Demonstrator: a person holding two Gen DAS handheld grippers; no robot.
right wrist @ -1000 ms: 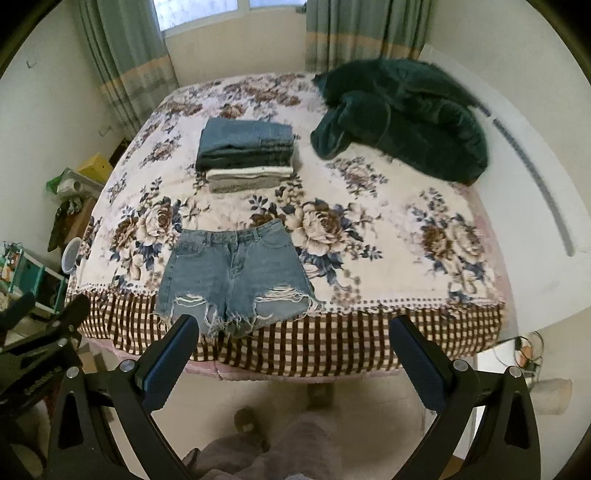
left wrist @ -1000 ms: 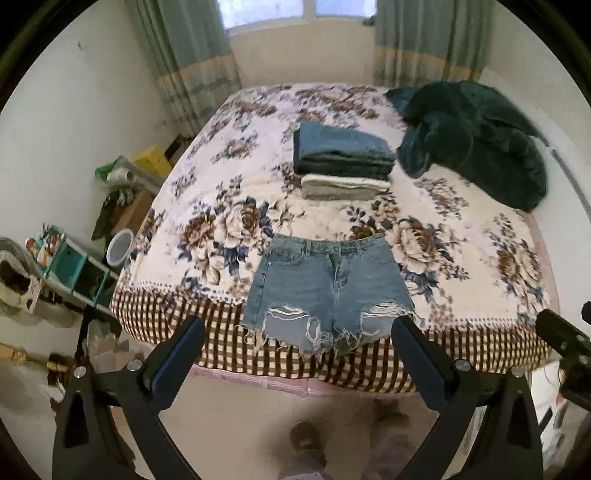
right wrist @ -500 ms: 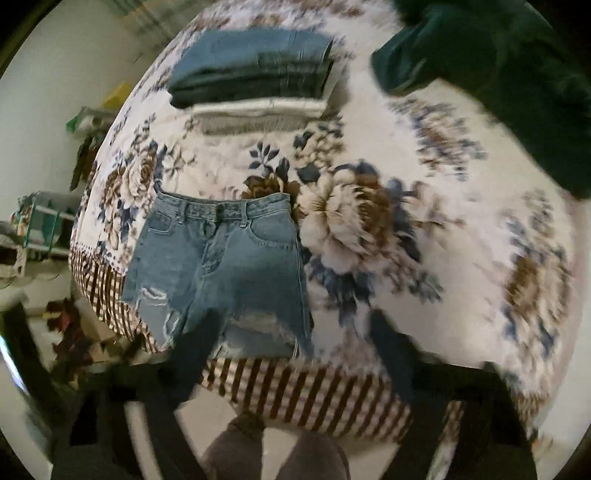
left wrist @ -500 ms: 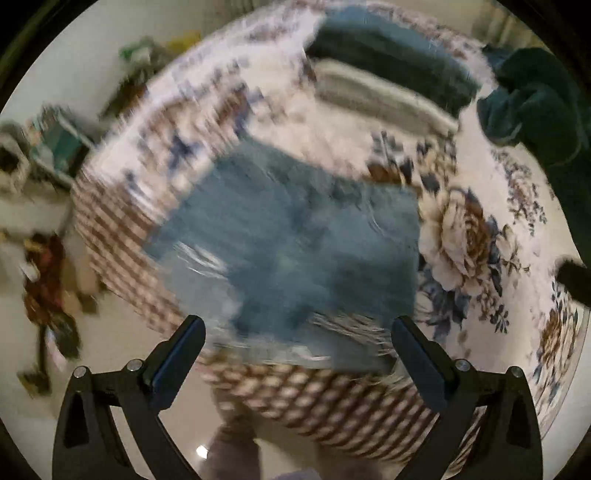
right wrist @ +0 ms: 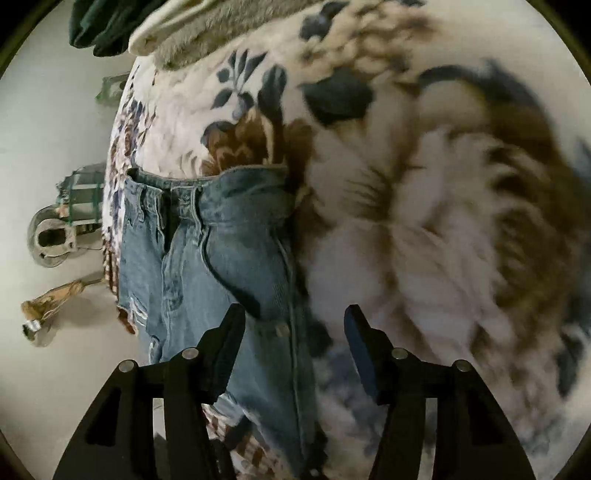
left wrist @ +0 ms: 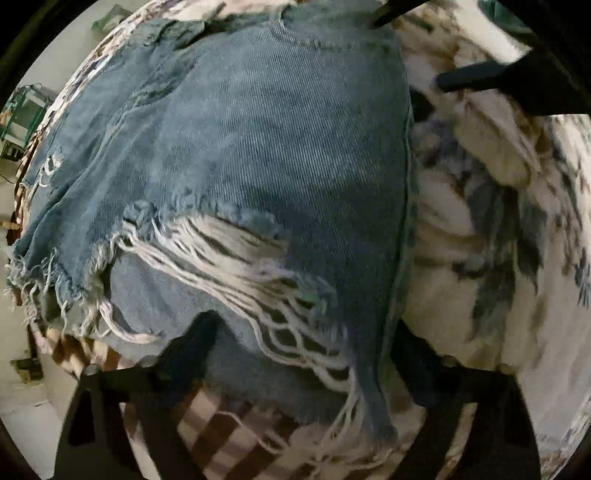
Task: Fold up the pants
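Light blue ripped denim shorts point(left wrist: 266, 147) lie flat on the floral bedspread point(left wrist: 480, 229). My left gripper point(left wrist: 306, 332) is open, close over the frayed hem of the right leg, its jaws either side of the outer seam. My right gripper point(right wrist: 293, 325) is open, low over the shorts' point(right wrist: 221, 251) right side seam near the waistband, one finger over denim, the other over the bedspread point(right wrist: 424, 221). The right gripper's black fingers point(left wrist: 480, 79) show at the top right of the left wrist view.
A stack of folded clothes point(right wrist: 207, 33) lies beyond the waistband, with a dark green garment point(right wrist: 99, 26) next to it. The checkered bed skirt point(left wrist: 221, 435) marks the near bed edge. Floor clutter point(right wrist: 51, 236) and a shelf point(left wrist: 22, 114) lie left of the bed.
Both grippers have dropped from a high view of the whole bed to right over the shorts. The left came down at the hem, the right at the side seam. Both stayed open.
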